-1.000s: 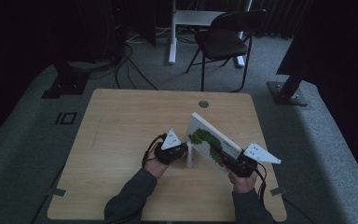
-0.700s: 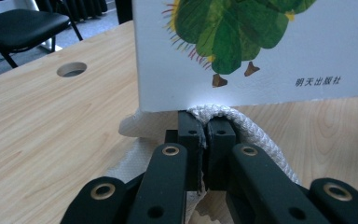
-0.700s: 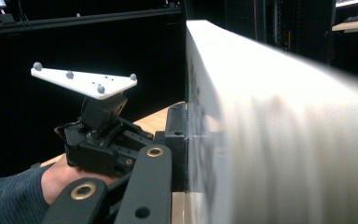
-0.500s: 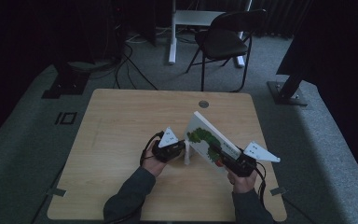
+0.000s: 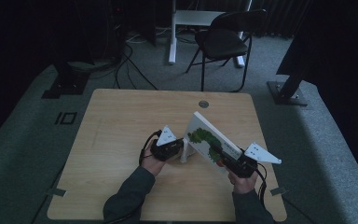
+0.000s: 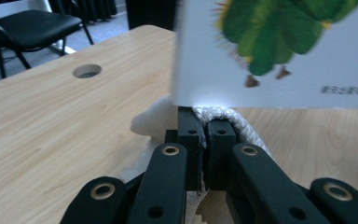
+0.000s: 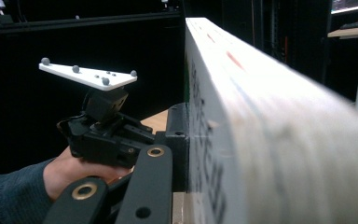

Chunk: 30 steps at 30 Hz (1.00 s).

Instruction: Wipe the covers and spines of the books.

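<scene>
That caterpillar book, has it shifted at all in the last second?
No. The book stands tilted at the same spot below the table's round hole.

dim room, grey carpet point(image 5: 37, 135), black chair point(image 5: 223, 42)

Dim high view; near surfaces blurred in gripper views.
</scene>
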{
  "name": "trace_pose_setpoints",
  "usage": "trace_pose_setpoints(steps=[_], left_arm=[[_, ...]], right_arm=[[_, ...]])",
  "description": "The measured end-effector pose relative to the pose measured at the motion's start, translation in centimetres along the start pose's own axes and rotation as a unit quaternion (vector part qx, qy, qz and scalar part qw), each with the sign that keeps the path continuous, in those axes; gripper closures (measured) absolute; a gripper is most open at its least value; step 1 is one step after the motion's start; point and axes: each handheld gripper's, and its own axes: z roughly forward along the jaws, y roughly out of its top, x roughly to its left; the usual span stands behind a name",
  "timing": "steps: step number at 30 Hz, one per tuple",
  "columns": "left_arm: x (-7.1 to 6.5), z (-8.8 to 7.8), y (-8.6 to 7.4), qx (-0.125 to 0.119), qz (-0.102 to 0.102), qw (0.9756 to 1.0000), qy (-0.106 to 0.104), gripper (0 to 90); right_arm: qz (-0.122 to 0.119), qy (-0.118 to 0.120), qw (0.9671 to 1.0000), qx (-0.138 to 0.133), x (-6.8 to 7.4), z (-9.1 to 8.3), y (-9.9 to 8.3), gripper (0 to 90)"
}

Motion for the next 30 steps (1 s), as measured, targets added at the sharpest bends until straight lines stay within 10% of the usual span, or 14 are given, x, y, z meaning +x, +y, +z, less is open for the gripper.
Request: trace_pose_setpoints(steps=[30], left_arm=[[-3.5,1.2,0.1,0.007,0.036,0.9986,-0.039,88.0]], right_arm=[[0.012,-0.006,0.9999,-0.004,0.0,0.8,0.0,78.0]])
